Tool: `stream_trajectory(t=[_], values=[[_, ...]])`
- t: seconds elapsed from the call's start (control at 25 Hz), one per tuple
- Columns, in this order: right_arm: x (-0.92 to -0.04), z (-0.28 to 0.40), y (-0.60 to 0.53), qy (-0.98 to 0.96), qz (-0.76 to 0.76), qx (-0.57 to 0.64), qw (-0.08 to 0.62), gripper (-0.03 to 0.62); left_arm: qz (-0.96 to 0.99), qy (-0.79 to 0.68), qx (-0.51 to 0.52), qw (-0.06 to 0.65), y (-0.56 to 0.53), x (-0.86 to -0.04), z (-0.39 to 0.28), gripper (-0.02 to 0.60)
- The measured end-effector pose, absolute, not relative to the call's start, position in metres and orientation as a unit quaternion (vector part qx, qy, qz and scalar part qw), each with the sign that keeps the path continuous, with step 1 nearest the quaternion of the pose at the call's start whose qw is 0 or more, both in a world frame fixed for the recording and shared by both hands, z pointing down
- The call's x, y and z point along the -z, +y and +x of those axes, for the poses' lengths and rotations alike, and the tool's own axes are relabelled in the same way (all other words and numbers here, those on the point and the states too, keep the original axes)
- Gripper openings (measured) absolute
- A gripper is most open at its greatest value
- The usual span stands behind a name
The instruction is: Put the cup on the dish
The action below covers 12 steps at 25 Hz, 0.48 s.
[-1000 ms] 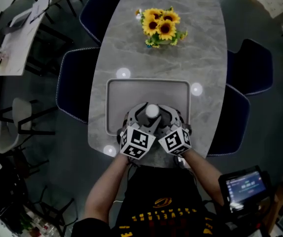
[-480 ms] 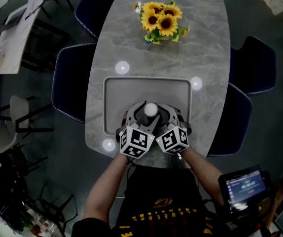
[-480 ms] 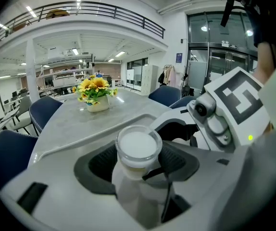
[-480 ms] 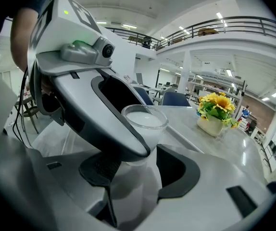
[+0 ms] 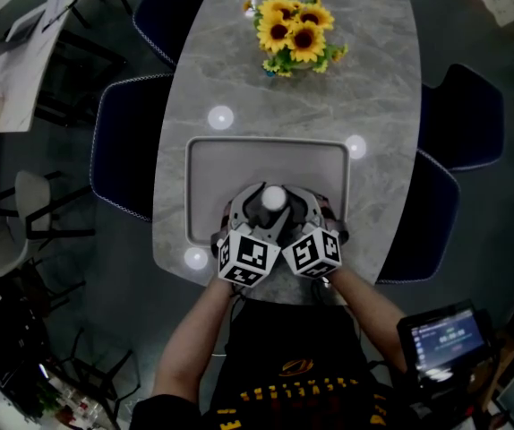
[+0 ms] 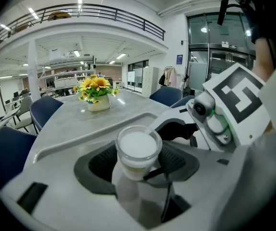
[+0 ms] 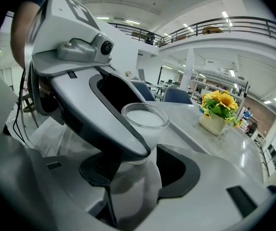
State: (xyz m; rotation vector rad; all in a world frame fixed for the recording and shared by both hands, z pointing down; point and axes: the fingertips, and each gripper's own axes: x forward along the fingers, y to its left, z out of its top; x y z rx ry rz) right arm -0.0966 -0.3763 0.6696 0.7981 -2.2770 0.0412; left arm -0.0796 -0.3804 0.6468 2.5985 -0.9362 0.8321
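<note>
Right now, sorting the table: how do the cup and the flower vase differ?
The cup is clear with white contents, within the tray, between the tongs of left gripper and right gripper; the flower vase is pale, holds sunflowers, on bare table beyond. Both stand upright.

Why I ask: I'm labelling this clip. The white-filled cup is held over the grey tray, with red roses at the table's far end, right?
One thing is wrong: the flowers are yellow sunflowers, not red roses, as the head view shows. The white-filled cup is indeed held over the grey tray.
</note>
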Motion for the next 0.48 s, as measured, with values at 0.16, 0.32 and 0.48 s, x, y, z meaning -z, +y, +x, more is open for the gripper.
stream_trajectory(t=[0.16,0.32,0.48], values=[[-0.6692,-0.0974,-0.3753,-0.884,0.309,-0.019,0.351,0.236,0.894,-0.321,-0.283,0.13,-0.3787,-0.6469,-0.08,0.266],[-0.6709,-0.0962,-0.3758,-0.884,0.311,-0.023,0.349,0.236,0.895,-0.319,-0.281,0.132,-0.3793,-0.6471,-0.0796,0.267],[-0.6759,-0.0963,-0.3746,-0.884,0.307,-0.037,0.352,0.236,0.896,-0.323,-0.274,0.134,-0.3797,-0.6492,-0.0802,0.267]])
